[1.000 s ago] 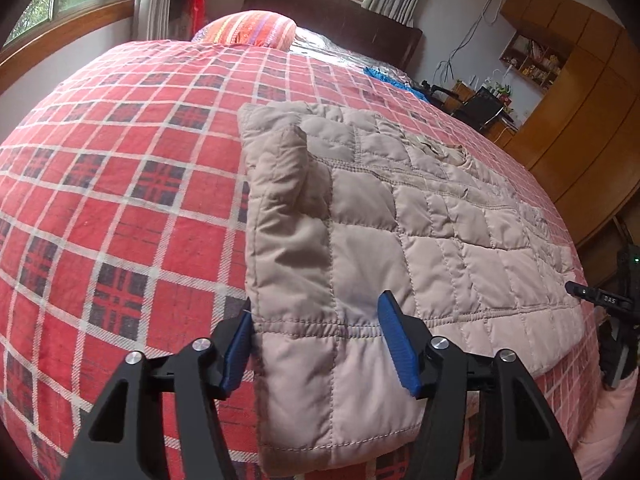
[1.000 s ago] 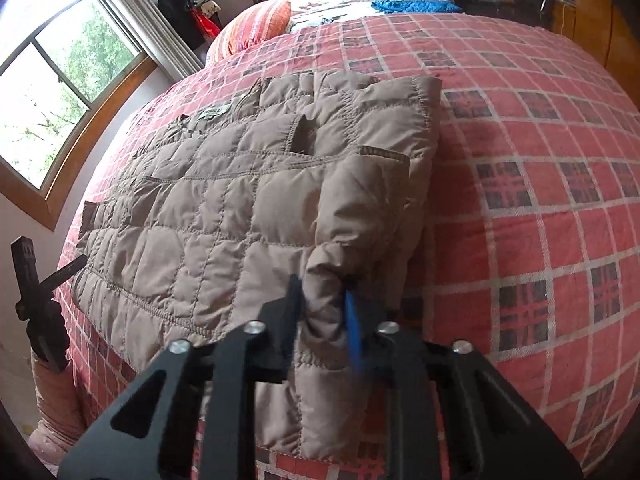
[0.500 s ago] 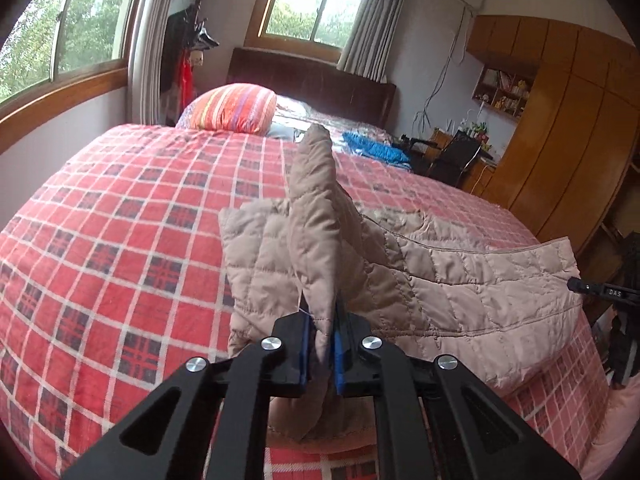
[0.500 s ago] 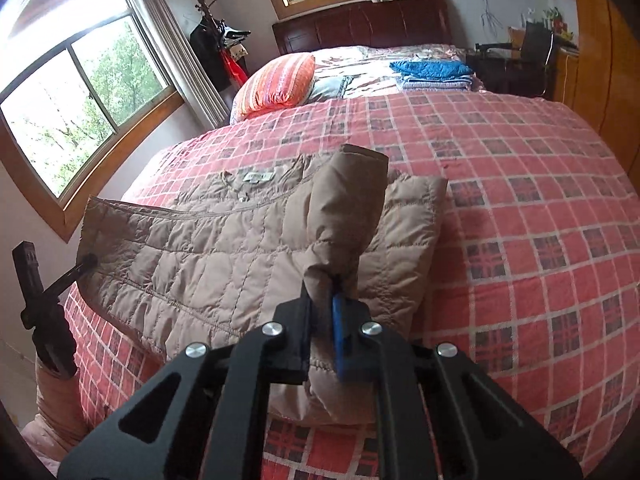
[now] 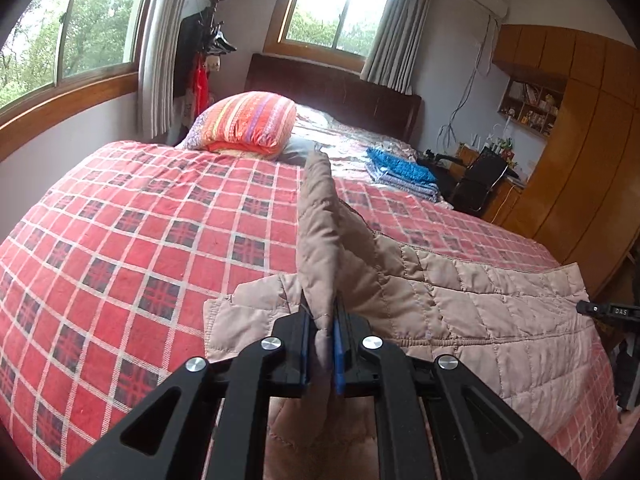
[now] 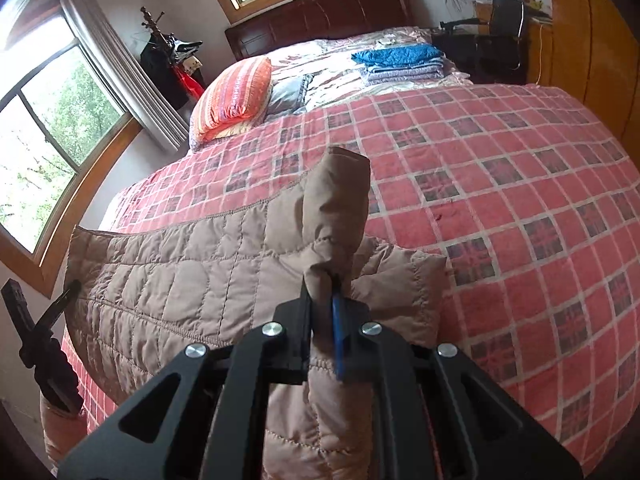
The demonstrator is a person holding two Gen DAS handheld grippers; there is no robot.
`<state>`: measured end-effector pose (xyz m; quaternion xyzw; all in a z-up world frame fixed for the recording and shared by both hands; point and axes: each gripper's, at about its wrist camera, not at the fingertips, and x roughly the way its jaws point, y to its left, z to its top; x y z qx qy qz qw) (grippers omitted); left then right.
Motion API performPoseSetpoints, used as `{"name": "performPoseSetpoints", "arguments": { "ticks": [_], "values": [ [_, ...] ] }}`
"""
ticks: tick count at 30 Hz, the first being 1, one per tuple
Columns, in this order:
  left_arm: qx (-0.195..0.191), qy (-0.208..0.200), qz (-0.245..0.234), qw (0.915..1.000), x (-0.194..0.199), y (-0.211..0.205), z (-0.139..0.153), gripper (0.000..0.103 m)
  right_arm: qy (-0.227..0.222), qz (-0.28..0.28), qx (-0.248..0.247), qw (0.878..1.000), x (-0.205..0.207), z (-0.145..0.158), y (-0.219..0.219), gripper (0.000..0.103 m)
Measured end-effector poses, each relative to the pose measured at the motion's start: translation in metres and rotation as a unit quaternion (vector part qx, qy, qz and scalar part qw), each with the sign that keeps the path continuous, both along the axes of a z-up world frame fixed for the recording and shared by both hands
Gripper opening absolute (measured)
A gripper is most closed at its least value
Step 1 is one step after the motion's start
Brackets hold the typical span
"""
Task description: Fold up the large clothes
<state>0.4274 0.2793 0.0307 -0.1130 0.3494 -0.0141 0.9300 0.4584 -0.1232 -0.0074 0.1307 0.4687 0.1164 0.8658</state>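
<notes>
Left tool (image 5: pixel 322 344) clamped on jacket (image 5: pixel 460 304) fold; right tool (image 6: pixel 322 320) likewise; jacket apparently raised off bedspread (image 5: pixel 140 220).

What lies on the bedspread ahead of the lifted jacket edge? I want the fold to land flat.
Nothing visible. Both the left gripper and right gripper pinch the quilted jacket; the bedspread beyond is bare up to the striped pillow and folded blue stack.

Red plaid bed (image 5: pixel 120 216), tan quilted jacket (image 5: pixel 480 304), striped pillow (image 5: pixel 248 122), folded blue blankets (image 5: pixel 400 168)
</notes>
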Motion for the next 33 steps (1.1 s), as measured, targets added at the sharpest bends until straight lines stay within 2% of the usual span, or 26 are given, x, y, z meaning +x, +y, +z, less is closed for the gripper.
{"name": "performPoseSetpoints", "arguments": {
  "ticks": [3, 6, 12, 16, 18, 21, 23, 26, 33],
  "values": [
    [0.014, 0.038, 0.009, 0.9991, 0.021, 0.001, -0.029, 0.01, 0.021, -0.007, -0.002, 1.0, 0.017, -0.024, 0.0, 0.008],
    [0.002, 0.07, 0.015, 0.9975, 0.032, 0.008, -0.055, 0.013, 0.039, -0.012, 0.003, 0.999, 0.026, -0.043, -0.002, 0.008],
    [-0.006, 0.098, 0.017, 0.995, 0.038, 0.014, -0.081, 0.02, 0.065, -0.016, 0.012, 0.998, 0.031, -0.071, -0.003, 0.011],
    [-0.007, 0.11, 0.021, 0.9937, 0.036, 0.015, -0.074, 0.025, 0.07, -0.023, 0.015, 0.997, 0.029, -0.071, -0.005, 0.021],
    [-0.019, 0.112, 0.019, 0.9934, 0.03, 0.021, -0.064, 0.035, 0.057, -0.019, 0.019, 0.998, 0.022, -0.059, -0.009, 0.036],
    [-0.043, 0.096, 0.019, 0.9942, 0.008, 0.034, -0.046, 0.041, 0.03, -0.008, 0.032, 0.999, -0.001, -0.035, -0.015, 0.048],
    [-0.058, 0.093, 0.018, 0.9938, -0.012, 0.042, -0.039, 0.044, 0.022, 0.002, 0.041, 0.999, -0.02, -0.025, -0.018, 0.049],
    [-0.049, 0.098, 0.022, 0.9937, -0.043, 0.047, -0.039, 0.045, 0.02, 0.019, 0.039, 0.999, -0.049, -0.021, -0.019, 0.05],
    [-0.04, 0.113, 0.015, 0.9927, -0.096, 0.032, -0.05, 0.048, 0.044, 0.03, 0.028, 0.998, -0.098, -0.039, -0.013, 0.05]
  ]
}}
